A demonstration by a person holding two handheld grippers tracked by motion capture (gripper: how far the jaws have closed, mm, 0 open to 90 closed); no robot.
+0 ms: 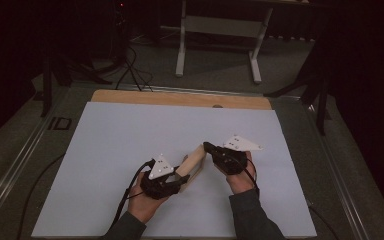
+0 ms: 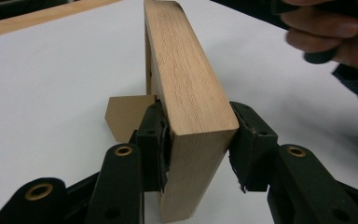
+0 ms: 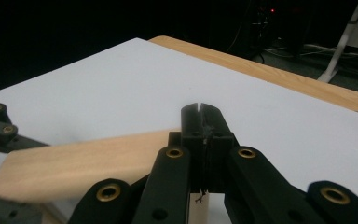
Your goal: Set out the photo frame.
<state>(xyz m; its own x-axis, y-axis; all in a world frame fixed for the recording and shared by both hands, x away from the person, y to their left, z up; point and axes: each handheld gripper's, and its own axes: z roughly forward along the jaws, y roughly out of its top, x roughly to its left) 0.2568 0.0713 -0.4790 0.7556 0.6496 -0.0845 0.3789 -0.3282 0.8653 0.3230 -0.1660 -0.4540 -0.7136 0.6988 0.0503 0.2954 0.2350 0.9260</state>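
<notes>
My left gripper [image 2: 198, 144] clamps the pale, stiff wooden block [image 2: 186, 88] across its near end; my right gripper [image 3: 204, 128] stands closed at its far end.

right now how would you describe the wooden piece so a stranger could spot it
On the white sheet covering the table, look near its front edge between the two hands. The pale wooden piece stands on edge there, clamped by the left gripper; it is the sole light-wood thing among black parts.
</notes>
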